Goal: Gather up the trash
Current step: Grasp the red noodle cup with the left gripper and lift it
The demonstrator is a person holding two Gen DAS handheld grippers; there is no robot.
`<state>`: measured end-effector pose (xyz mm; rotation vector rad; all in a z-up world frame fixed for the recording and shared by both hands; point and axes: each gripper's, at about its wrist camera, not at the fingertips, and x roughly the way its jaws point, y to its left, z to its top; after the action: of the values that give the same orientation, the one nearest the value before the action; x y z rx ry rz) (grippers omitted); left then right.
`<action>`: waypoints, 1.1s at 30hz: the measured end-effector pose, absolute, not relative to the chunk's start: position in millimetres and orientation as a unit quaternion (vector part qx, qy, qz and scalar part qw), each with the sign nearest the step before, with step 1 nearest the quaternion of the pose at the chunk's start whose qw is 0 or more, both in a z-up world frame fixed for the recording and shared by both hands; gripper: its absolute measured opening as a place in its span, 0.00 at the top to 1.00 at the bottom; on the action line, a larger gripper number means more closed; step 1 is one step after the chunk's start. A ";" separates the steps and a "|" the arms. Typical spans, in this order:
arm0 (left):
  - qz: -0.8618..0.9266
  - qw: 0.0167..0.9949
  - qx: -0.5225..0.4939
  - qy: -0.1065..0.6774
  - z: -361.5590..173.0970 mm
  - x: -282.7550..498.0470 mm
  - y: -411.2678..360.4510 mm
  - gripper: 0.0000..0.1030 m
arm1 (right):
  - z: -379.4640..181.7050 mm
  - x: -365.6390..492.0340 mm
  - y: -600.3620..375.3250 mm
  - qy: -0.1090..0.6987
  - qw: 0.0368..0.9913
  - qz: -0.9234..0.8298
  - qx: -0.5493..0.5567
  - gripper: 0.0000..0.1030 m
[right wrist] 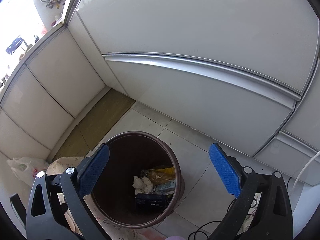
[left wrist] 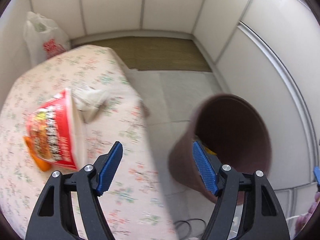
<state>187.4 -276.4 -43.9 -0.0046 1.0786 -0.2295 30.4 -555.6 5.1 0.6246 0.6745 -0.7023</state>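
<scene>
Looking through my left wrist camera, I see the left gripper (left wrist: 158,168) spread wide with nothing between its blue pads (left wrist: 109,169), poised over the edge of a table under a floral cloth (left wrist: 112,180). On that cloth, ahead and to the left, lies a red instant-noodle cup (left wrist: 54,132) tipped on its side, an orange scrap (left wrist: 37,156) just beside it and a crumpled white tissue (left wrist: 90,100) touching its rim. A brown bin (right wrist: 140,180) stands on the tiled floor (right wrist: 190,144) beside the table. My right gripper (right wrist: 160,172) hangs released above the bin's mouth; inside I see a wadded tissue (right wrist: 143,184), a dark box (right wrist: 151,201) and yellow wrappers (right wrist: 162,173). A white plastic bag (left wrist: 43,38) sits against the cabinets (left wrist: 112,4).
</scene>
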 end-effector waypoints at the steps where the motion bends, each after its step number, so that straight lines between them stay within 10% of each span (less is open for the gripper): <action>1: -0.090 0.858 0.002 0.506 -42.4 190.0 -264.9 0.26 | 5.3 33.1 -551.4 0.323 0.840 -0.330 0.286 0.07; 11: 0.104 0.870 -0.010 0.481 -48.7 228.6 -163.4 0.10 | 7.8 64.3 -509.3 0.360 0.859 -0.290 0.219 0.07; 33: 0.078 0.848 -0.023 0.524 -92.3 250.7 -156.6 0.20 | 3.0 98.2 -460.3 0.393 0.871 -0.255 0.149 0.07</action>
<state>250.7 -156.6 -92.3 -0.0475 1.1052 0.1644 98.2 -460.3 3.0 0.3118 0.8207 -0.5323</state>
